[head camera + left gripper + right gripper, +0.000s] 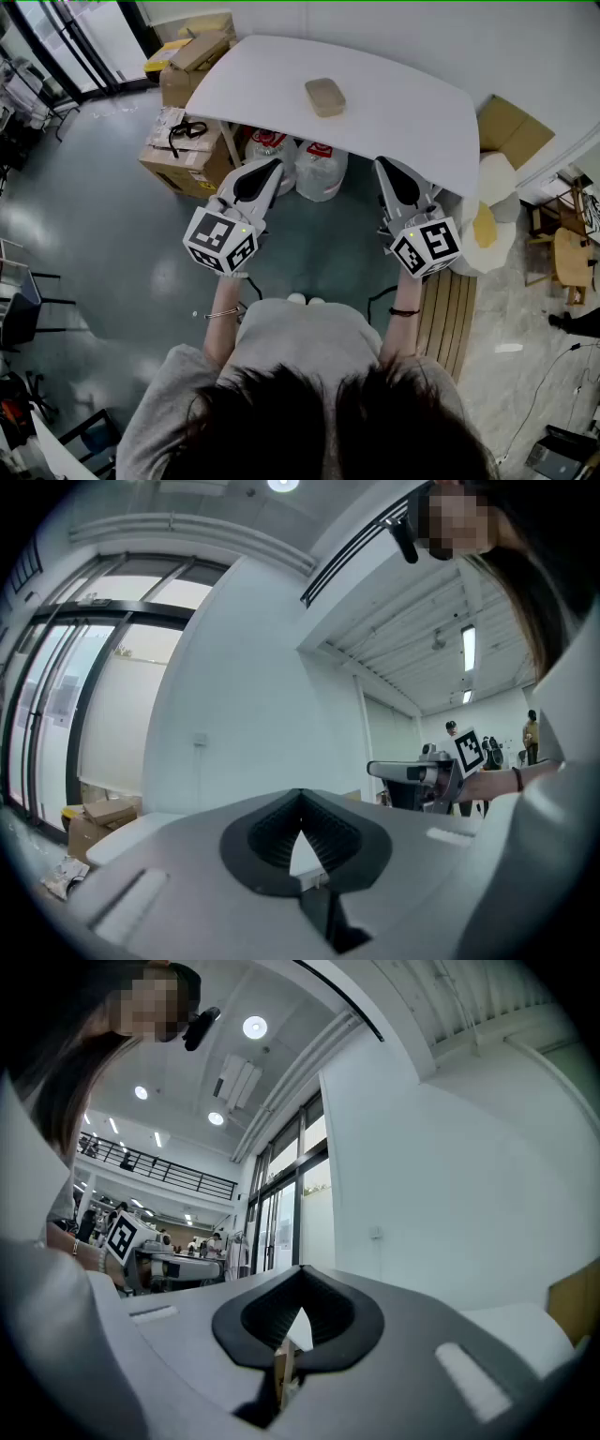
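- Tan flat block [324,97] lies alone on the white surface [412,112], toward its far middle, well apart from both grippers.
- Left gripper [273,167]: held off the near edge of the surface, tip pointing toward it, above the floor. Its fingers are clenched tip to tip with nothing between them. In the left gripper view only a small gap shows below the meeting tips, with pale wall behind.
- Right gripper [382,165]: same pose on the other side, tip just short of the surface's near edge. Its fingers are pressed together at the tip and it is empty.
- The two grippers sit level with each other and well apart, with the marker cubes at the person's end.
- Each gripper view catches the other gripper off to the side, held out level.
- Two clear water jugs [321,171] stand on the floor under the surface. In the head view they lie between the two gripper tips.
- Cardboard boxes [187,155] are stacked on the floor by the left end of the surface.
- Wooden slatted bench [448,314] sits on the floor to the person's right.
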